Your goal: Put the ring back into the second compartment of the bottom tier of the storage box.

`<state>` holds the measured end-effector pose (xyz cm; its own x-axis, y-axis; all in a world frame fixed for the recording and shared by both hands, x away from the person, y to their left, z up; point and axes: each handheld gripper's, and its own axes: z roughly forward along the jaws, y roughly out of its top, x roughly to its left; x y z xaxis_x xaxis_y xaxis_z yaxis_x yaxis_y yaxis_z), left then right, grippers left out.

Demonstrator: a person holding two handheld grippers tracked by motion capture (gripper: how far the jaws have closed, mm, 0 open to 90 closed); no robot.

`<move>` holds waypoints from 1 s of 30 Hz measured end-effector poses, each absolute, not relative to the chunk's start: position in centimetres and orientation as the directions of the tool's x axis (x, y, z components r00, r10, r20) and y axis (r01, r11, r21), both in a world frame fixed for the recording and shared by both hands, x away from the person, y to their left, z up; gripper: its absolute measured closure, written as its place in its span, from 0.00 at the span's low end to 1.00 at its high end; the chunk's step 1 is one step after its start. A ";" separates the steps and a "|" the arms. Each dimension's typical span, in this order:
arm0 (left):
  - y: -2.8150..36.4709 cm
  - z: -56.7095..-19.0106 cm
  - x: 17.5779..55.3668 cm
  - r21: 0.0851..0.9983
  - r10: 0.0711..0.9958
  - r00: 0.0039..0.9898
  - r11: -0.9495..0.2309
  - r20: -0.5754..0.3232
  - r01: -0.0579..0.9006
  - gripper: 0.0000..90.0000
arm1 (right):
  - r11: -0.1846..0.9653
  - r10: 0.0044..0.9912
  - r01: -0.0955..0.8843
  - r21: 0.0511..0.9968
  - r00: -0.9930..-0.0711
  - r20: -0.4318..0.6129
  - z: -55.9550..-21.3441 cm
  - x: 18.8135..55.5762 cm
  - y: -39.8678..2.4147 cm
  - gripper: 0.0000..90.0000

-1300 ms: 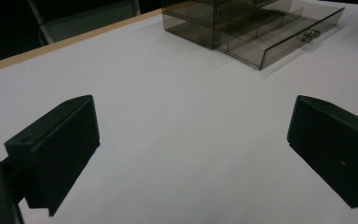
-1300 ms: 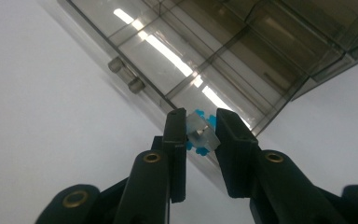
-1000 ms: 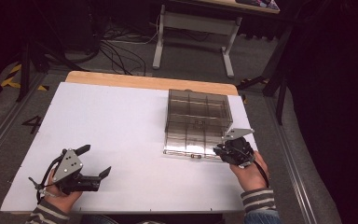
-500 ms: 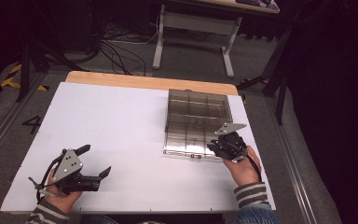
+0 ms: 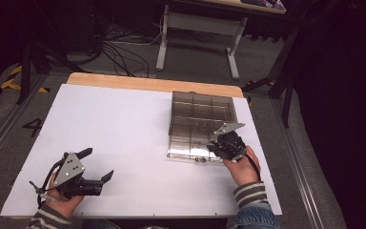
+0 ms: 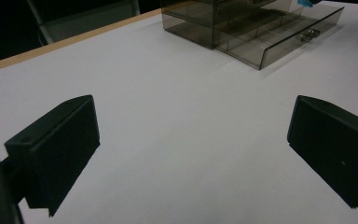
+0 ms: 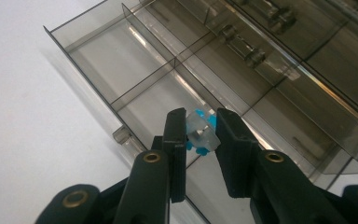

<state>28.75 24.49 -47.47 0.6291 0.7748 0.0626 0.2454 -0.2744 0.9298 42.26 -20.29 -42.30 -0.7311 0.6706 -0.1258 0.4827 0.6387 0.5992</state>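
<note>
I am pinching a small translucent plastic part with bright blue tabs (image 7: 199, 133) between the fingers (image 7: 176, 140) of my right gripper (image 5: 218, 145); the pads are pressing on the part from both sides, and the part is sitting at the fingertips. In the right gripper view, the part is hanging over the pulled-out drawer (image 7: 135, 79) of a smoke-tinted transparent plastic organiser box (image 5: 200, 123), above one of the compartments near the drawer's front wall; I cannot tell whether the part is touching the drawer floor. Thin partition walls are dividing the drawer into rectangular compartments, and a small clear handle (image 7: 122, 135) is projecting from its front wall, just beside my right fingers. In the high view, the organiser box is standing on the right half of the white rectangular table (image 5: 114, 124), and my right hand (image 5: 240, 167) is resting at the near edge of the drawer with the gripper pointing into it. My left gripper (image 5: 96, 164) is lying low over the near left corner of the table, well apart from the organiser box, and is pointing toward the right. In the left gripper view, its fingers (image 6: 58, 144) are standing spread wide with nothing but bare table between them, and the organiser box with its open drawer is showing in the far background.
</note>
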 end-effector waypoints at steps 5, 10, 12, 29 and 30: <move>24.5 -47.5 28.8 0.930 0.774 0.630 -0.275 0.063 0.245 0.03 | 0.640 0.669 0.488 0.593 -0.733 -0.119 -43.0 42.8 -20.0 0.83; 24.5 -47.5 28.8 0.929 0.774 0.630 -0.277 0.064 0.246 0.03 | 0.649 0.659 0.486 0.585 -0.744 -0.113 -43.6 43.2 -19.5 0.83; 24.5 -47.5 28.8 0.929 0.774 0.630 -0.277 0.064 0.246 0.03 | 0.647 0.660 0.489 0.586 -0.744 -0.108 -43.8 43.3 -19.3 0.83; 24.5 -47.5 28.8 0.927 0.772 0.631 -0.283 0.068 0.246 0.03 | 0.660 0.647 0.498 0.563 -0.757 -0.088 -45.2 44.3 -18.1 0.82; 24.4 -47.5 28.8 0.928 0.772 0.632 -0.282 0.068 0.245 0.03 | 0.660 0.647 0.501 0.560 -0.758 -0.084 -45.3 44.4 -18.0 0.82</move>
<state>28.81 24.45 -47.49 0.6315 0.7724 0.0676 0.2454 -0.2818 0.9275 44.41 -18.02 -45.31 -0.7582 0.6466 -0.0845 0.5008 0.6603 0.5597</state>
